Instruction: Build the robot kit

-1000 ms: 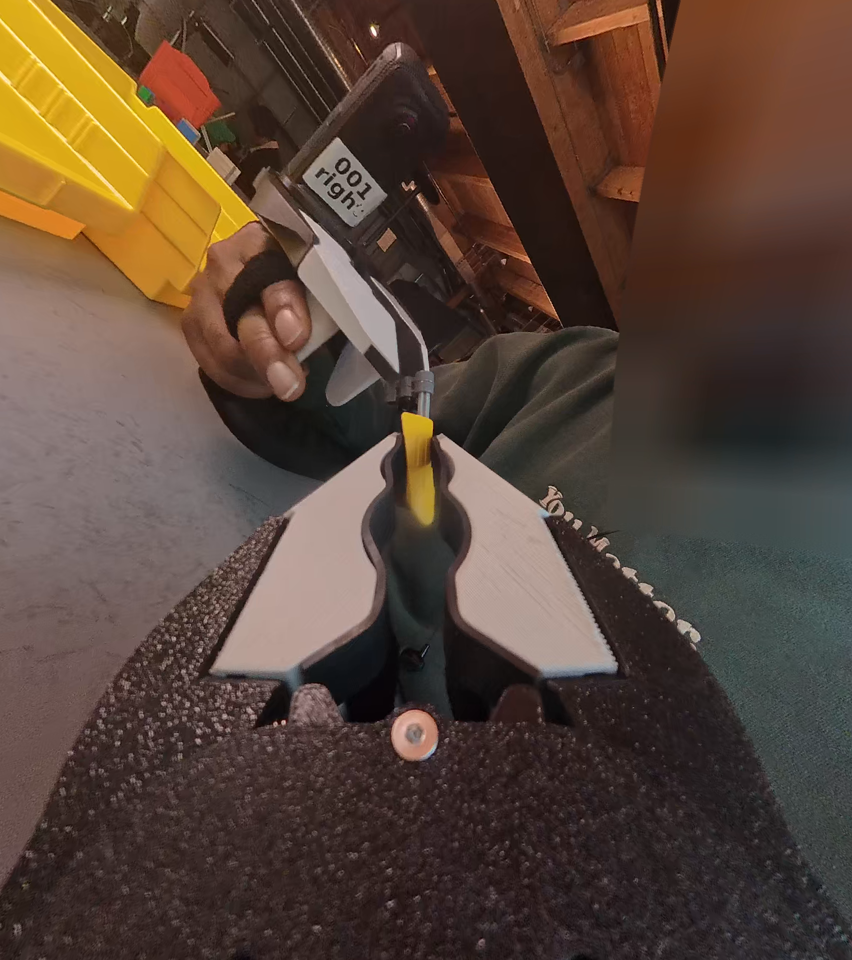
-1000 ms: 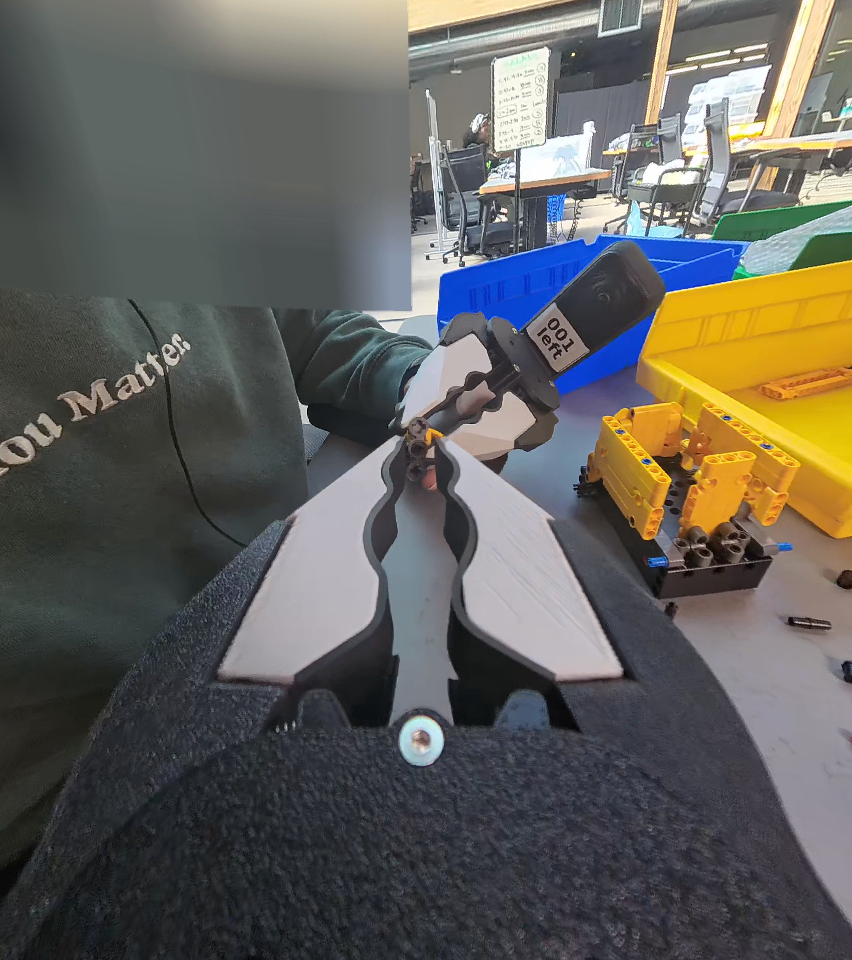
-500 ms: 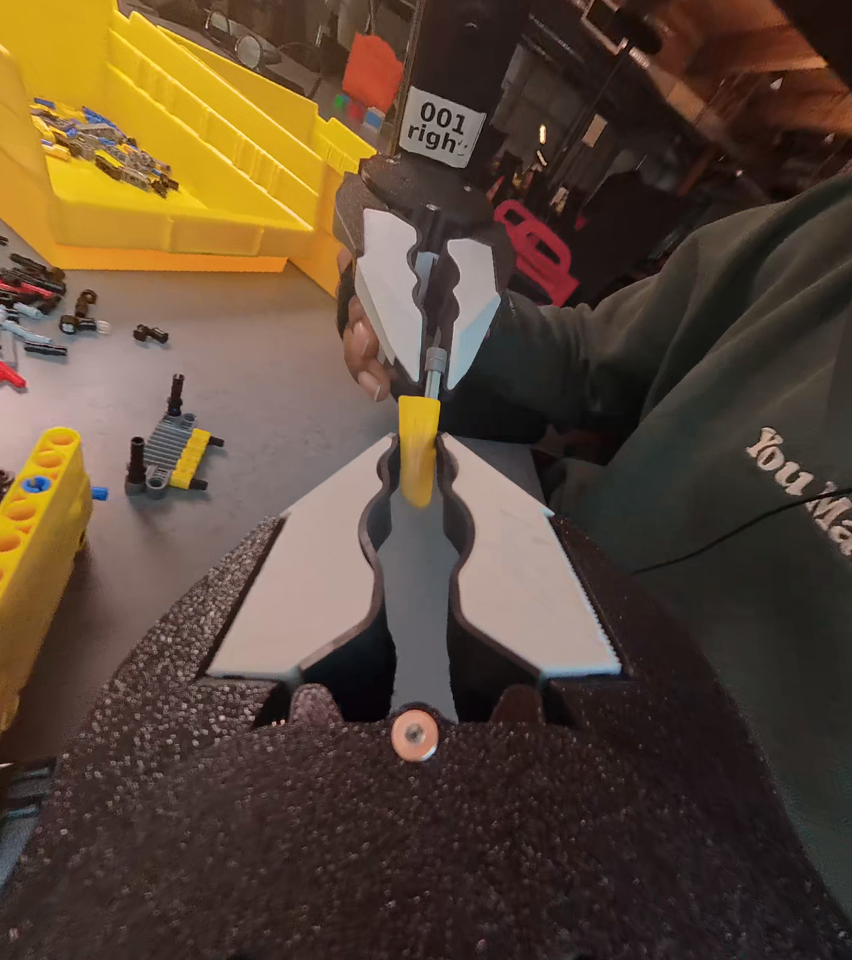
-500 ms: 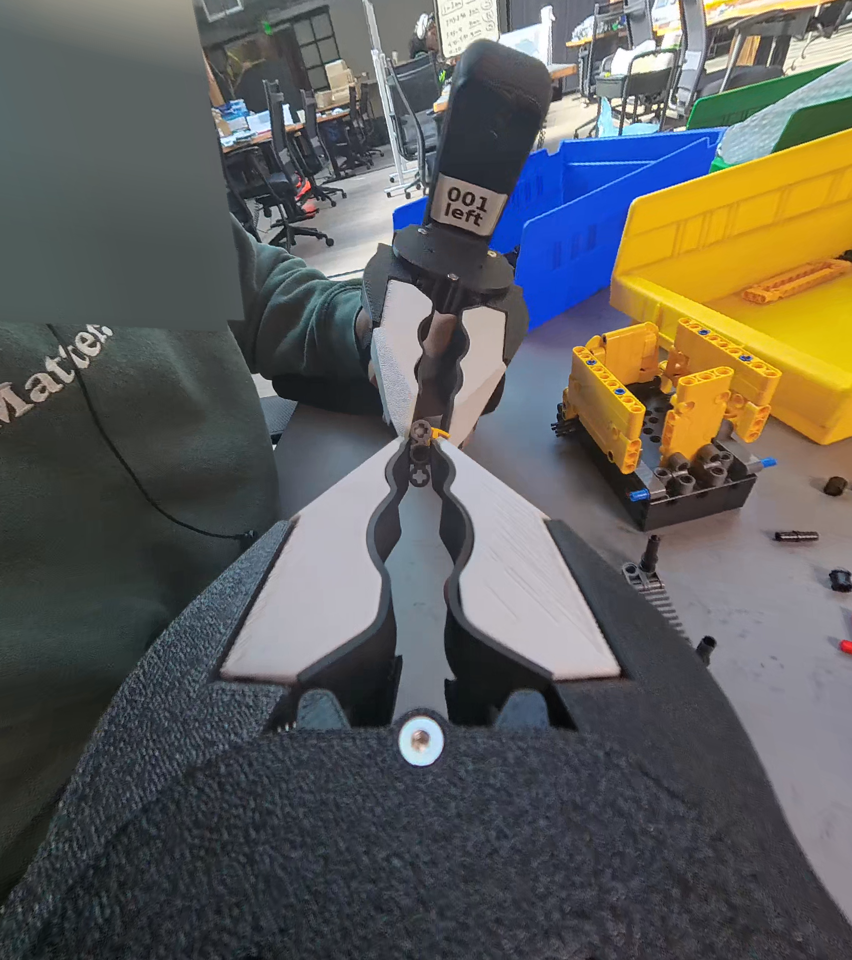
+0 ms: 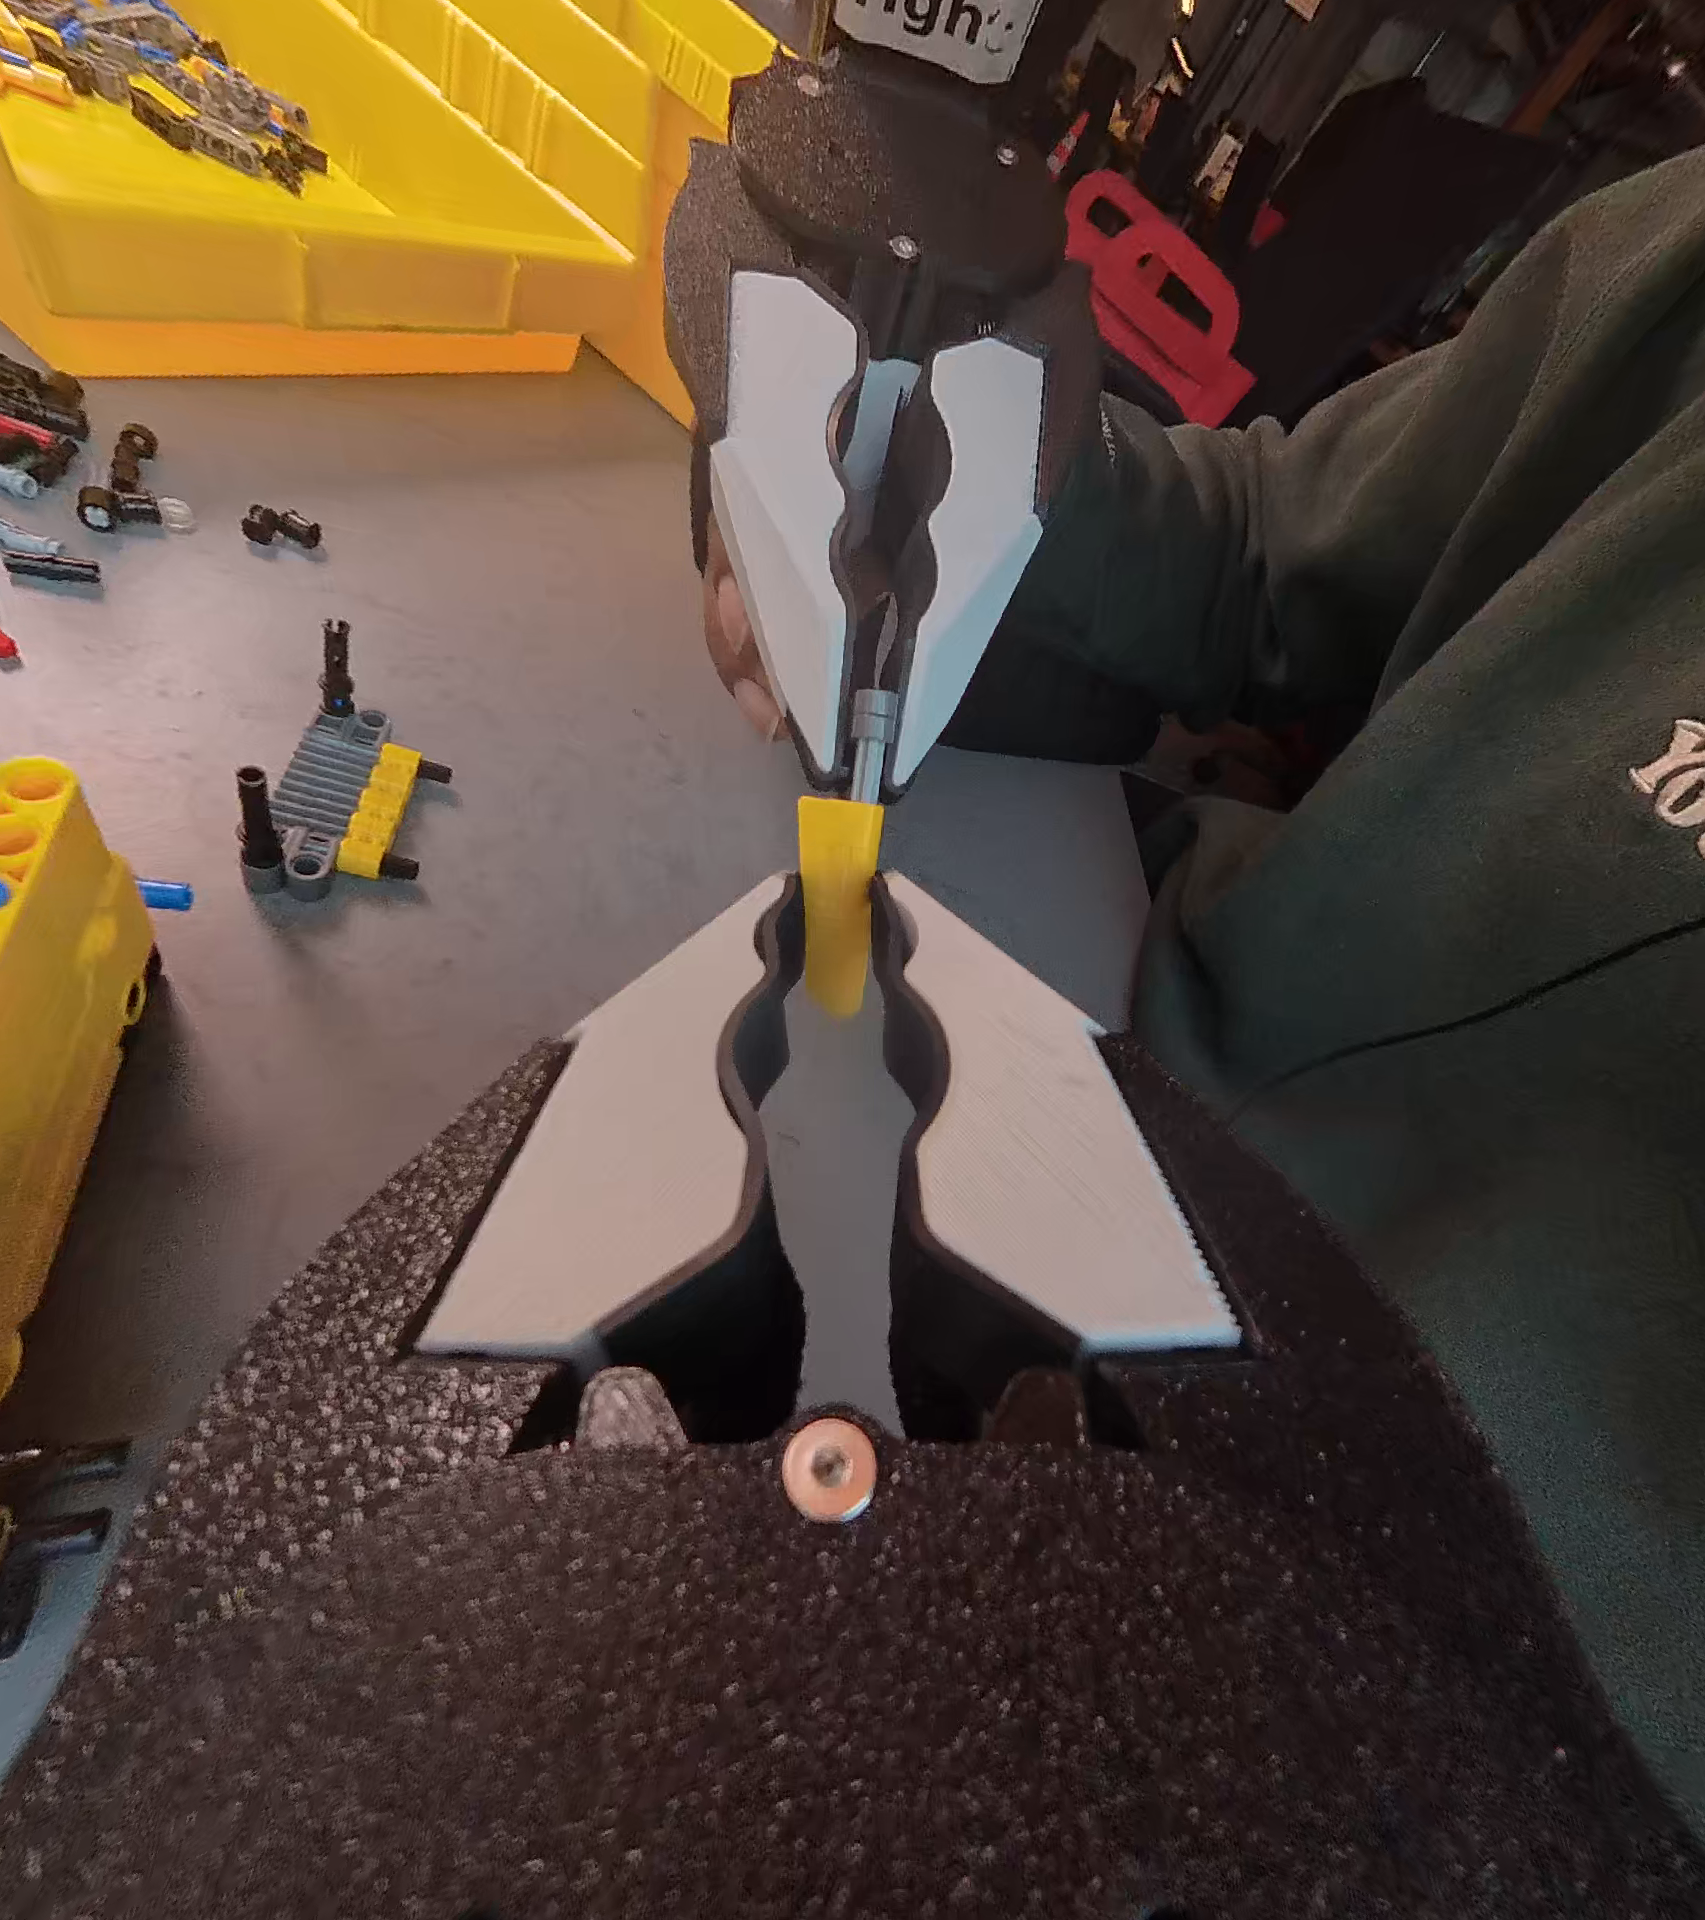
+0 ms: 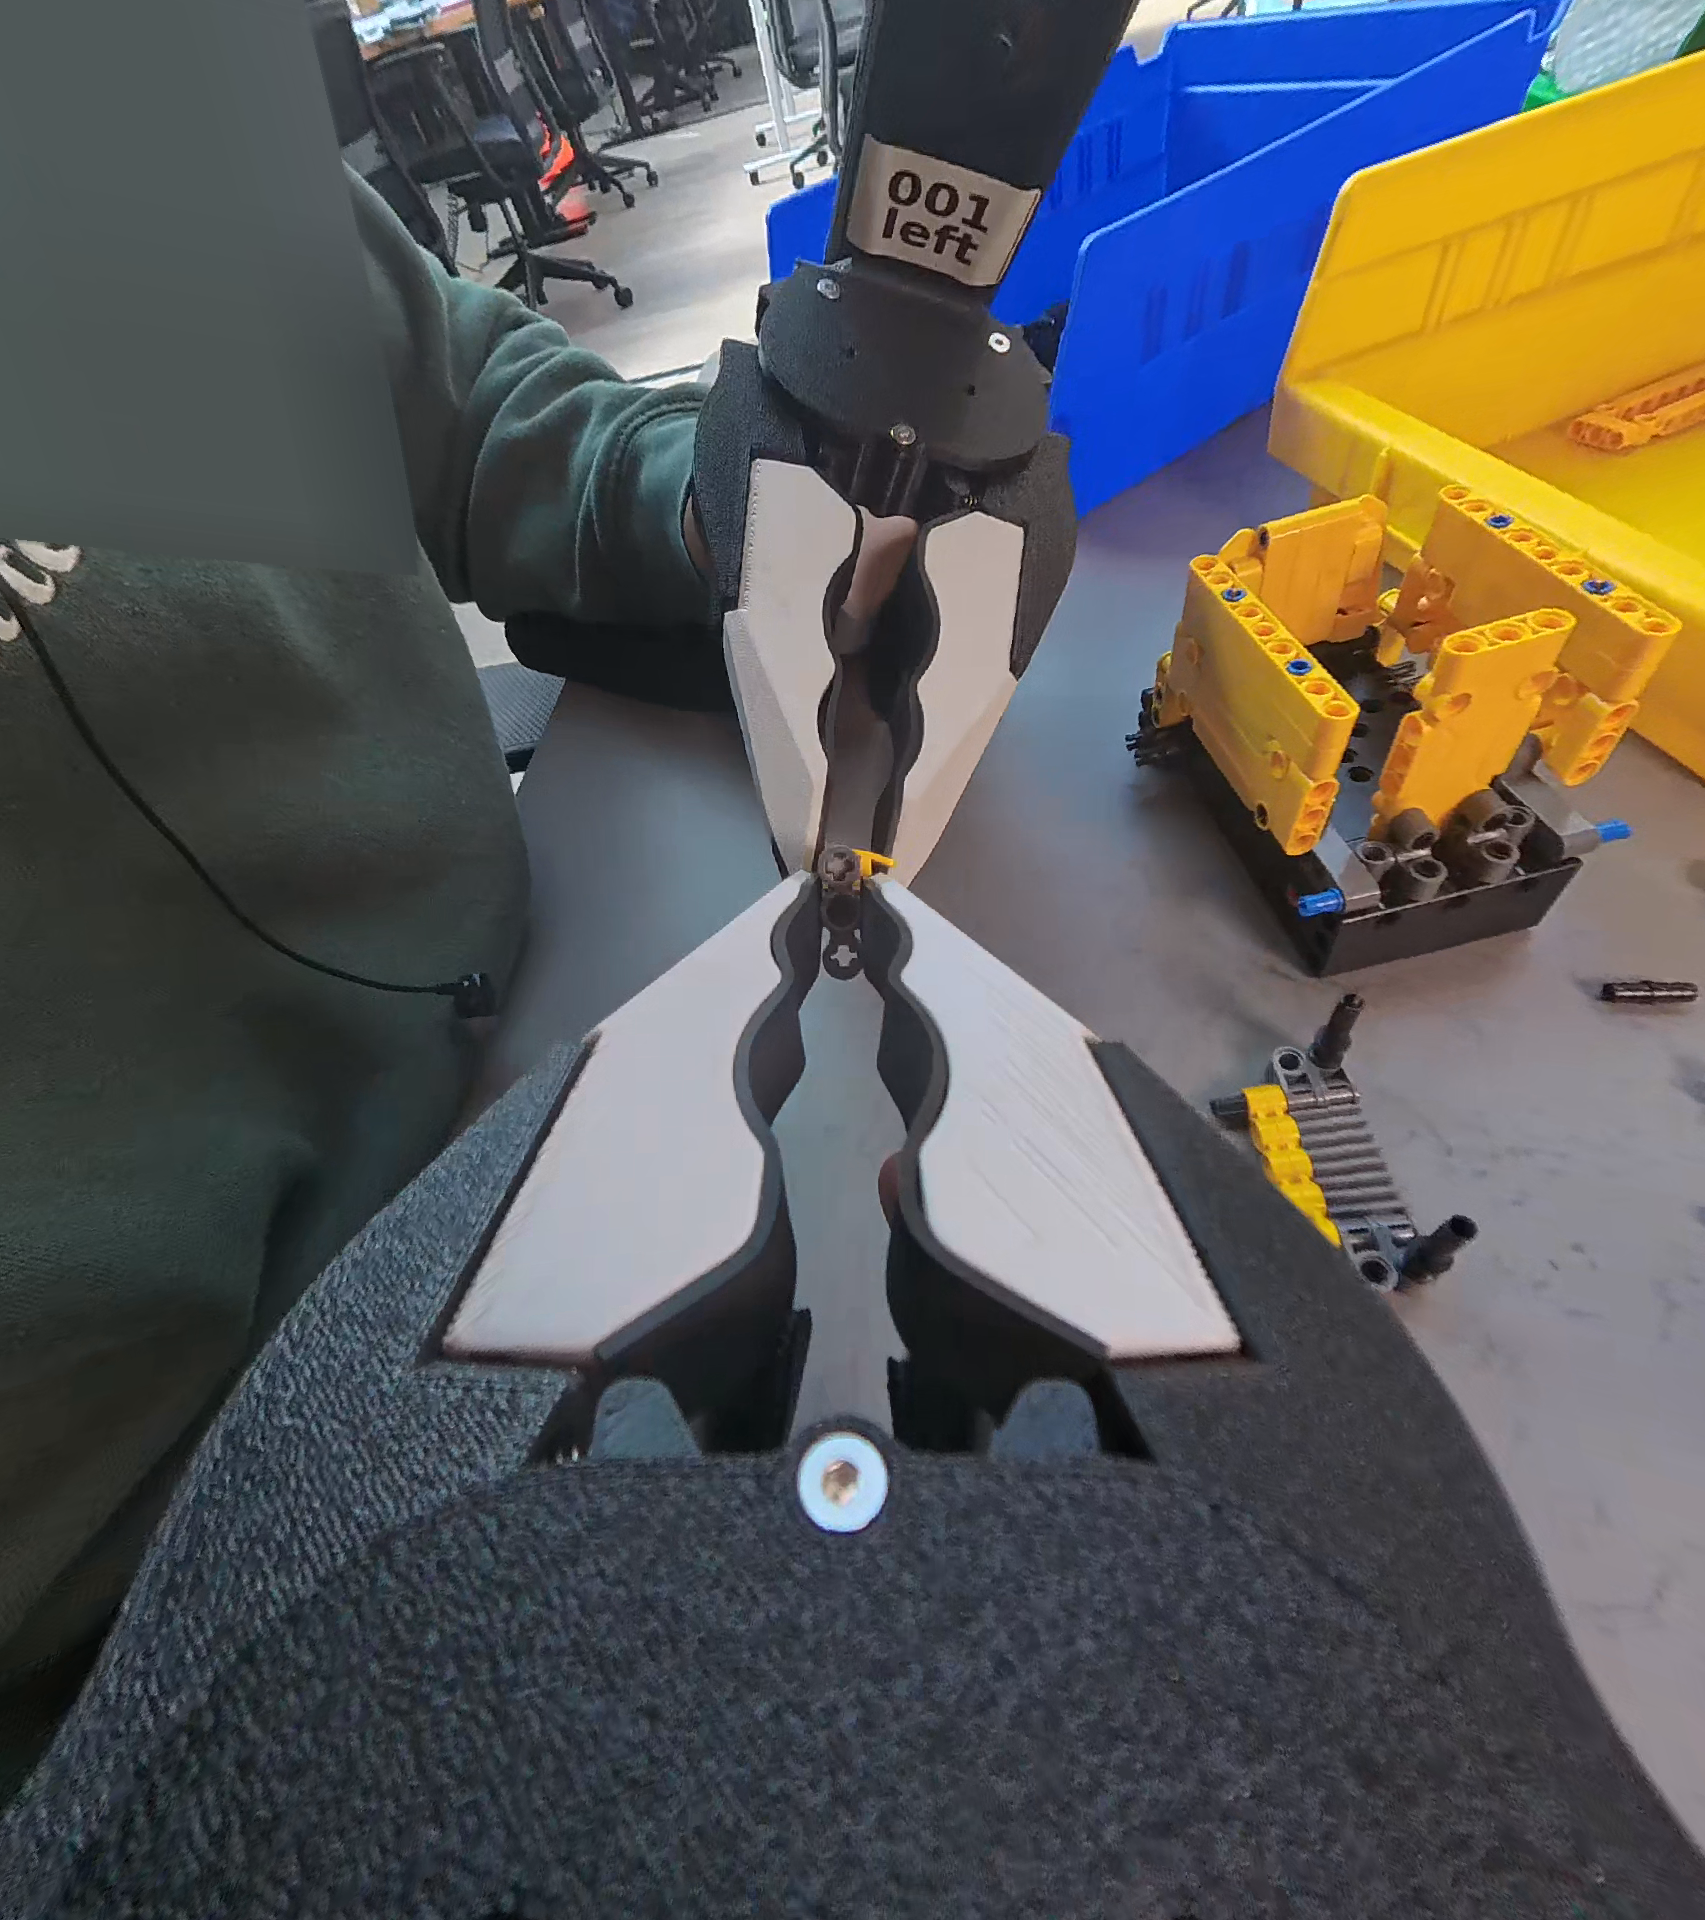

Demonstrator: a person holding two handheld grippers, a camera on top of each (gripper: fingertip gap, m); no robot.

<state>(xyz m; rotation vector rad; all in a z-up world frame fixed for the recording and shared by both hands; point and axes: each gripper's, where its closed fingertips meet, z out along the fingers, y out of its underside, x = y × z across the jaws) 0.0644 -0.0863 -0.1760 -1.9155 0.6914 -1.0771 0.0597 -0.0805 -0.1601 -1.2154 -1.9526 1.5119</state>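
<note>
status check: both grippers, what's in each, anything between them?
Left gripper shut on yellow piece. Right gripper shut on dark grey connector. Tips meet, pieces touching end to end. Nothing between; grey table below.

Grey tabletop (image 6: 1087, 914) up front. Behind it an open office w/ black swivel chairs (image 6: 557, 177) on a pale floor (image 6: 692, 229) (bright daylight that side). Left wrist view's bkgd is dim, red chair (image 5: 1154, 286).

The left gripper (image 5: 837, 883) pinches a small yellow piece (image 5: 837, 914) between its fingers, upright above the tabletop (image 5: 515, 623). The right gripper (image 6: 840, 883), pointing straight at it, clamps a dark grey connector (image 6: 840, 925) whose light grey pin (image 5: 869, 743) meets the yellow piece's top end.
</note>
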